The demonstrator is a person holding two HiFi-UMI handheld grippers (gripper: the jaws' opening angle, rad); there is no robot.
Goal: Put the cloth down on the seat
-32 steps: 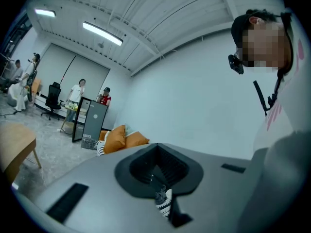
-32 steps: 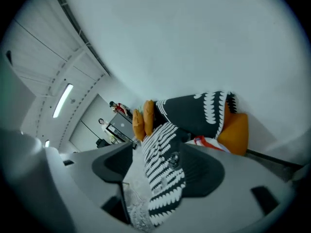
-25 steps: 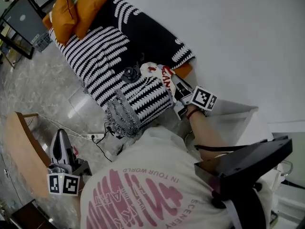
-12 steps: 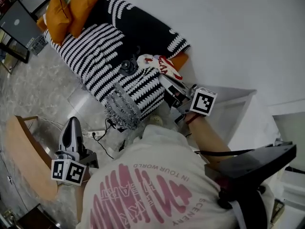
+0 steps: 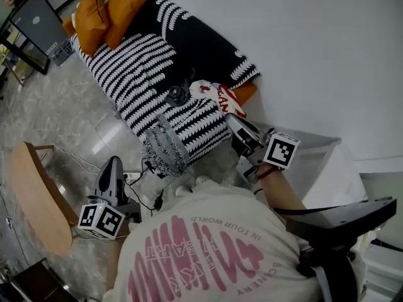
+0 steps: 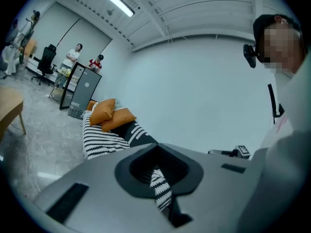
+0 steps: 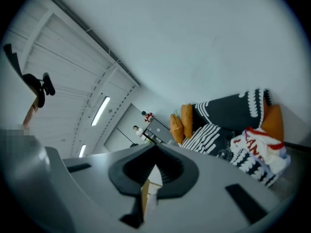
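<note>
The white and red cloth [image 5: 216, 95] [image 7: 257, 152] lies crumpled on the sofa seat [image 5: 135, 74], which a black-and-white striped blanket covers, near the right end. My right gripper [image 5: 234, 122] [image 7: 154, 155] hovers just off that end, a short way from the cloth, shut with nothing between its jaws. My left gripper [image 5: 113, 172] [image 6: 158, 147] hangs low over the floor in front of the sofa, also shut and empty. The left gripper view shows the striped seat [image 6: 104, 137] beyond its jaws.
Orange cushions [image 5: 107, 11] lean at the sofa's far end. A small dark object [image 5: 177, 95] rests on the blanket beside the cloth. A wooden table [image 5: 31, 194] stands at left, cables and a power strip [image 5: 135, 178] lie on the floor, and a white unit [image 5: 318, 162] stands at right.
My right gripper has drawn back from the cloth toward the person, and the cloth stays on the seat. My left gripper has shifted right and a little forward.
</note>
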